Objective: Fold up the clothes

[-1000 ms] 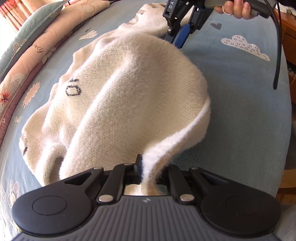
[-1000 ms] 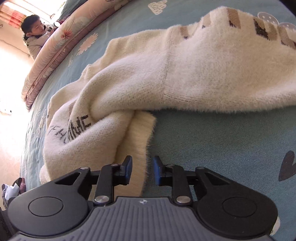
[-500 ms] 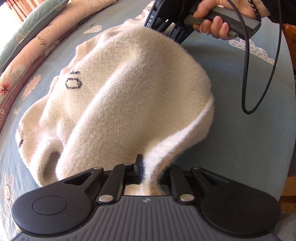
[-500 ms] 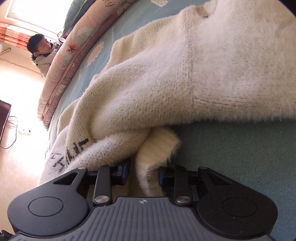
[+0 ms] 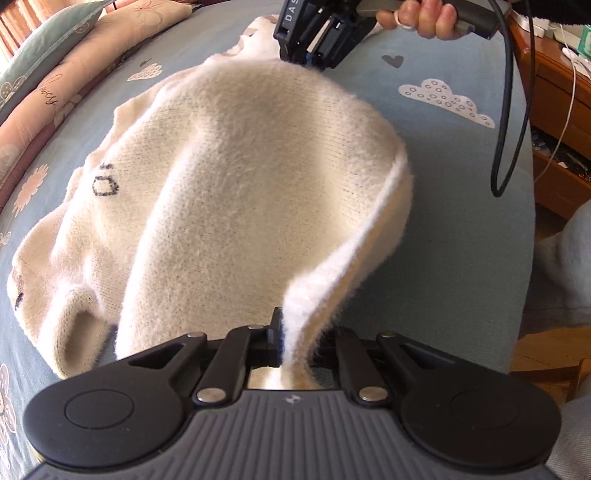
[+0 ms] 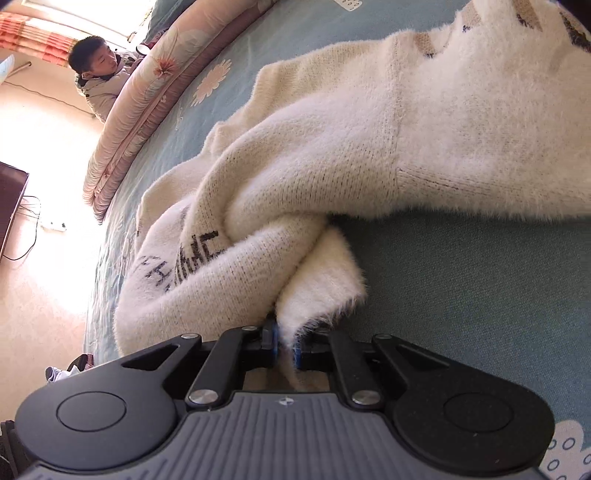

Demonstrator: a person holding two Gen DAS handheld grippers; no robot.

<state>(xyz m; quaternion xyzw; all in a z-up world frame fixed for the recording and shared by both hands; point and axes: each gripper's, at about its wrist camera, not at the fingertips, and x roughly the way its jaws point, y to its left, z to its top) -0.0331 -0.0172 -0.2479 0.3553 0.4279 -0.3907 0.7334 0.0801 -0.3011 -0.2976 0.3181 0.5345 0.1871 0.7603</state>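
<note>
A fuzzy cream sweater (image 5: pixel 236 192) with dark lettering lies on a blue bed sheet (image 5: pixel 461 229). My left gripper (image 5: pixel 295 339) is shut on the sweater's edge, which rises in a fold from the jaws. In the right wrist view the same sweater (image 6: pixel 369 155) spreads across the bed, and my right gripper (image 6: pixel 286 347) is shut on a bunched corner of it. The right gripper (image 5: pixel 314 55) also shows at the far side of the sweater in the left wrist view, held by a hand (image 5: pixel 424 18); its fingertips are hidden behind the cloth.
Folded quilts (image 5: pixel 48 88) lie along the bed's far edge. A wooden cabinet (image 5: pixel 554 110) stands beyond the bed's right side, and a black cable (image 5: pixel 506 110) hangs from the right gripper. A person (image 6: pixel 99 74) sits past the quilts (image 6: pixel 147 110).
My right gripper closed from open onto the sweater's corner and has lifted it a little. The left gripper kept its hold on the edge.
</note>
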